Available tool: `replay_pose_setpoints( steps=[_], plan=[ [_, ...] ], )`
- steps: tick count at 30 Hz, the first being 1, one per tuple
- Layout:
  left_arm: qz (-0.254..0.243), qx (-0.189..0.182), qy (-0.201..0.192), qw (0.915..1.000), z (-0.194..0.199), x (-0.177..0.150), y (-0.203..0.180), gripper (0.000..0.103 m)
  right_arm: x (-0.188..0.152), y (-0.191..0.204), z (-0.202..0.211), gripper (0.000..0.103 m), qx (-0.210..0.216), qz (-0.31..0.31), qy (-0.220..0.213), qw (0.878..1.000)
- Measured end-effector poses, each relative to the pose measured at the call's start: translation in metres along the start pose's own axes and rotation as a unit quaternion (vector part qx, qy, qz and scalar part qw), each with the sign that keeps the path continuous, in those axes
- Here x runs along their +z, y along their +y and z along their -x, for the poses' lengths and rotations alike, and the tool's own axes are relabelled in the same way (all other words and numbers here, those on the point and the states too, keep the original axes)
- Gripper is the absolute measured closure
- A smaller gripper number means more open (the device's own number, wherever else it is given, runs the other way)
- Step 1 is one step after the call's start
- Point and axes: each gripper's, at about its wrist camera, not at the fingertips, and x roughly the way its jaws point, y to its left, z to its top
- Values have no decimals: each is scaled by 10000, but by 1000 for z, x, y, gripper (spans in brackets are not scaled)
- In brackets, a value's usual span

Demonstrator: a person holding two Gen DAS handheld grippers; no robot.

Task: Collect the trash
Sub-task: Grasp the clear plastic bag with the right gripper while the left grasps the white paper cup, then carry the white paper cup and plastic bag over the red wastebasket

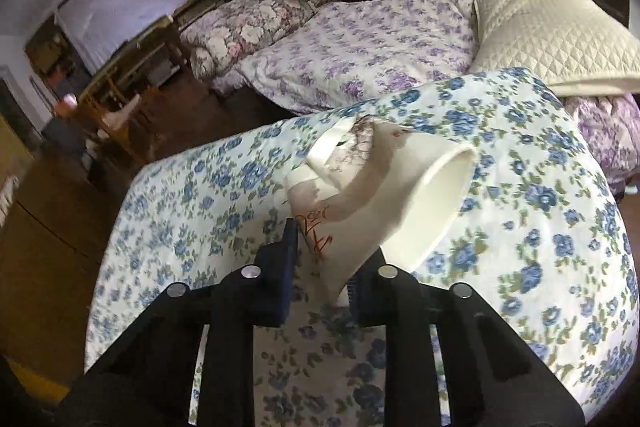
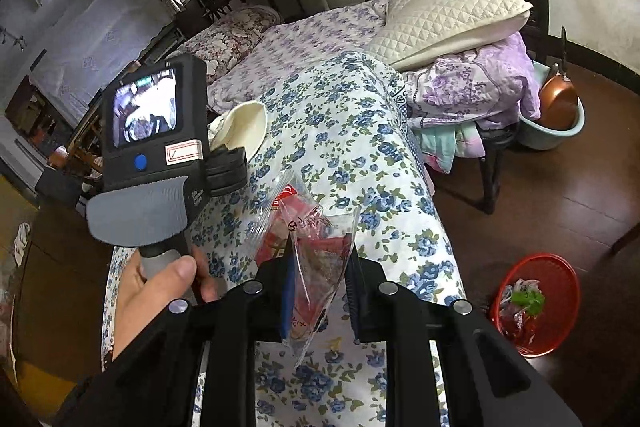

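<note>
The bed [image 2: 352,131], under a blue-flowered cover, carried no loose litter that either view showed, though its far side was partly hidden. On the floor to the right stood the red basket [image 2: 536,307], already holding some wrappers, so collection appeared partly done; two pieces were in hand and not yet dropped in. The left tool [image 1: 324,259] was closed on a crumpled white paper cup [image 1: 384,195], held above the cover with its mouth turned right. The right tool [image 2: 318,283] pinched a clear plastic bag [image 2: 316,247] with red wrappers inside, hanging over the bed edge, the basket well apart below right. The left hand [image 2: 160,283] gripped its handle upright, thumb forward.
</note>
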Motion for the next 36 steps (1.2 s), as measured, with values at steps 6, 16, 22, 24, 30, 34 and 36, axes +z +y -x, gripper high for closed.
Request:
replay_pose_setpoints(
  steps=[6, 16, 22, 24, 30, 34, 36],
  plan=[
    [614, -575, -43, 9964, 14, -8, 43, 91, 1, 3, -1, 81, 1, 34, -16, 10000],
    [1252, -1088, -36, 9861, 78, -37, 98, 91, -1, 10, 14, 81, 235, 181, -217, 9993],
    [1057, -1393, -208, 9844, 132, -60, 78, 91, -3, 5, 44, 81, 314, 92, -541, 9980],
    [973, -1537, -230, 9830, 146, -67, 67, 91, -9, -3, 57, 81, 288, 33, -615, 9977],
    [771, -1914, -225, 9782, 178, -77, 31, 91, -23, -32, 90, 81, 76, -52, -789, 9968],
    [660, -2028, -285, 9766, 199, -79, 8, 91, -31, -58, 106, 81, -91, -173, -818, 9965],
    [611, -2101, -287, 9754, 207, -80, -1, 91, -34, -70, 113, 81, -185, -224, -824, 9962]
  ],
)
